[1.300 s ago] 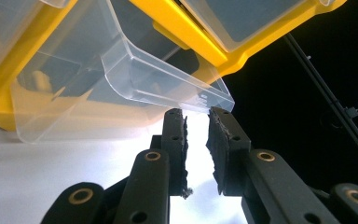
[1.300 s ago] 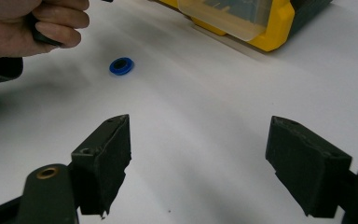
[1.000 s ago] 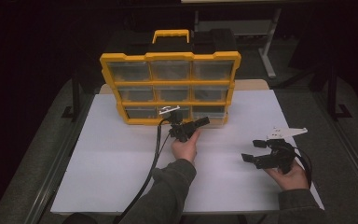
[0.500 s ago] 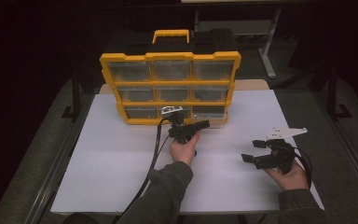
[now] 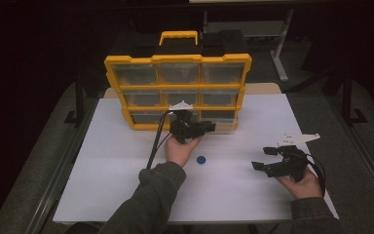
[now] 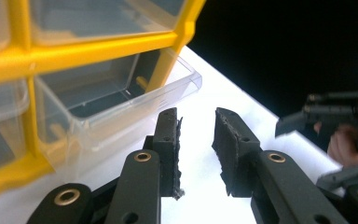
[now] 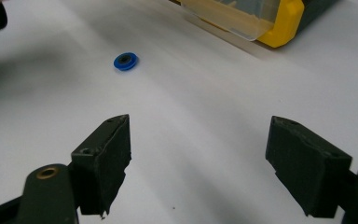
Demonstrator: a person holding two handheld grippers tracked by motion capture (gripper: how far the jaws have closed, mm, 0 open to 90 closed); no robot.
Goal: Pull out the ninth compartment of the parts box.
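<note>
Now a small blue ring (image 5: 201, 159) lies on the white bench (image 5: 126, 161), just below the left gripper (image 6: 196, 140), whose jaws have just been opening a little and hold nothing. A clear drawer (image 6: 121, 102) sticks out of the yellow box (image 5: 175, 61) beside those jaws. Jaws of the right gripper (image 7: 198, 158) stand wide open, ring well ahead.

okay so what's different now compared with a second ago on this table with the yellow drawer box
The left gripper has lifted a little in front of the yellow drawer box, and its jaws have just been opening, with nothing between them. A small blue ring now lies on the white table beside the left hand; it was not visible before. The right gripper stayed put, jaws open, and the clear drawer stays pulled out.
</note>
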